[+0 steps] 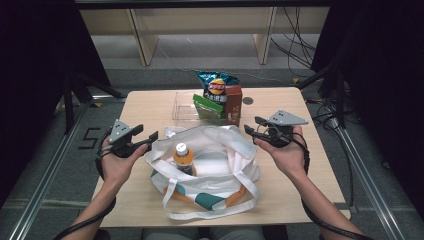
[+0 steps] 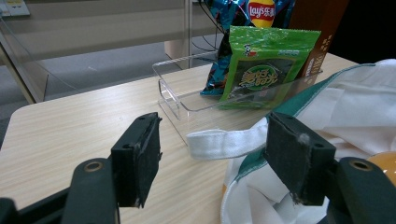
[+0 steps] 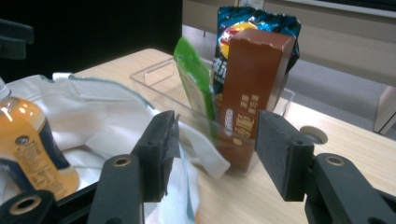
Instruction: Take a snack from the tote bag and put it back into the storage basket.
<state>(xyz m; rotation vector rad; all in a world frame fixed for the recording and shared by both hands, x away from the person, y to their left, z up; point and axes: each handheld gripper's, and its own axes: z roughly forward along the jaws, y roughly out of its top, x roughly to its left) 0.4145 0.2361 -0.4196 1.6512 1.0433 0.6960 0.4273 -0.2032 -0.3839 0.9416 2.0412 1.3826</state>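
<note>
From the high view, a white cloth tote bag with green trim [image 1: 210, 165] sits mid-worktop, an orange-capped juice bottle [image 1: 183, 157] upright inside. The left gripper [image 1: 145, 139] and right gripper [image 1: 252, 126] flank it, jaws parted, holding nothing.

The left gripper view has a white strap [image 2: 224, 142] between wide jaws, untouched.

In the right gripper view, a brown carton [image 3: 252, 93] stands in a clear plastic tray [image 3: 154, 77] near the far edge.

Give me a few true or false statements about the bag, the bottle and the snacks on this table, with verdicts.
1. An orange drink bottle stands inside the white tote bag. True.
2. The clear tray holds three items. True: chips bag, green packet, brown box.
3. The right gripper clamps the brown box. False: its jaws are open, nothing between them.
4. The left gripper holds the bottle. False: it is open beside the tote bag's edge.
5. The green packet lies flat on the table. False: it stands in the tray.
</note>
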